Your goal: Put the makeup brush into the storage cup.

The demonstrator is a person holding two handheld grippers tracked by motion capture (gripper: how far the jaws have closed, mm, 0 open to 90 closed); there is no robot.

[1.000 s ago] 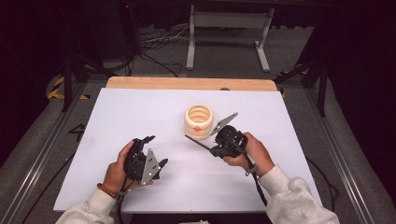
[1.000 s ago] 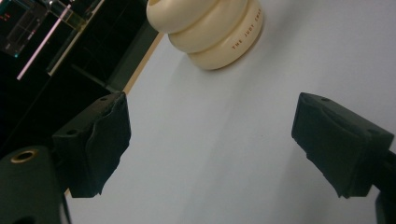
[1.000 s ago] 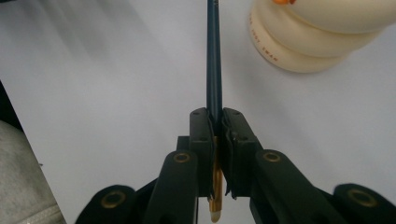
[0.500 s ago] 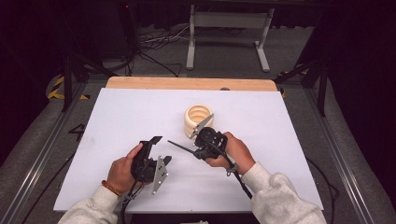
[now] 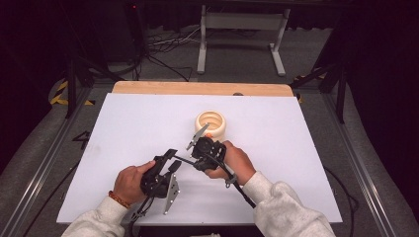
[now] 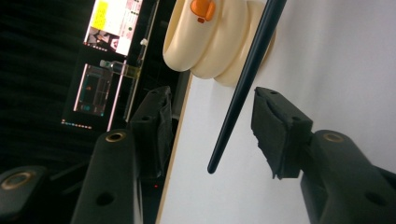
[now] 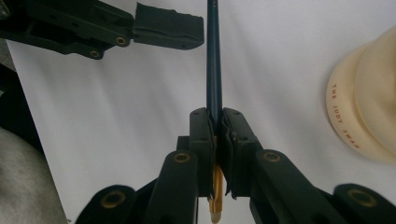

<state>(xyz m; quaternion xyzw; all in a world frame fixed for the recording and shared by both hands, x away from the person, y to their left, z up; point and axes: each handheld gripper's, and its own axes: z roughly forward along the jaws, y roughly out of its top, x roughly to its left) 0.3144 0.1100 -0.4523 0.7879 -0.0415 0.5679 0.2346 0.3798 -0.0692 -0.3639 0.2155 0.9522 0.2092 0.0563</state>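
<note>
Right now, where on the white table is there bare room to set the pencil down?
The white table is bare along its left side and far-left corner, and again on the right beyond the cream holder. The near middle is crowded: the right gripper holds the pencil toward the open left gripper.

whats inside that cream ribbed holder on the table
An orange piece sits in the opening of the cream holder. How deep it goes, and anything below it, is hidden by the holder's walls.
</note>
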